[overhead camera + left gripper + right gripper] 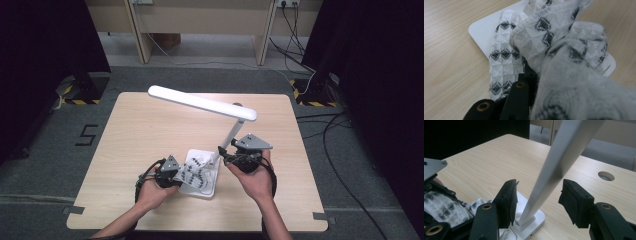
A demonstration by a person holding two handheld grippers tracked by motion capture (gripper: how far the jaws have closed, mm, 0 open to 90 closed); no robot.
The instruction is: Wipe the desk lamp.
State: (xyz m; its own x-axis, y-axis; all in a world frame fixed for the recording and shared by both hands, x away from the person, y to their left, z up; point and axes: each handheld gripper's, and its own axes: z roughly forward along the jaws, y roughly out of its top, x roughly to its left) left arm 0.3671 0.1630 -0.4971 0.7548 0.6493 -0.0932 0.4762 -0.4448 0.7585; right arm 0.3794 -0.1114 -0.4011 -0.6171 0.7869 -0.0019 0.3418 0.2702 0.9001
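Bunched white cloth (564,75) with black diamonds, right up against the left claw (524,82), pinched tight in its jaws and spread over the lamp base (481,30) on the desk (446,62). Right claw (537,203) wide open, holding nothing, lamp stem (549,180) standing between its jaws without touching. Base wiping looks partly done; stem not gripped yet, and lamp head (200,102) above probably not wiped.

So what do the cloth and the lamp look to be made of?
The cloth: soft woven cotton-like fabric, white with black diamond motifs, quilted-looking texture, crumpled folds. The lamp: probably smooth matte white plastic, even sheen on arm and base; metal inside cannot be ruled out.
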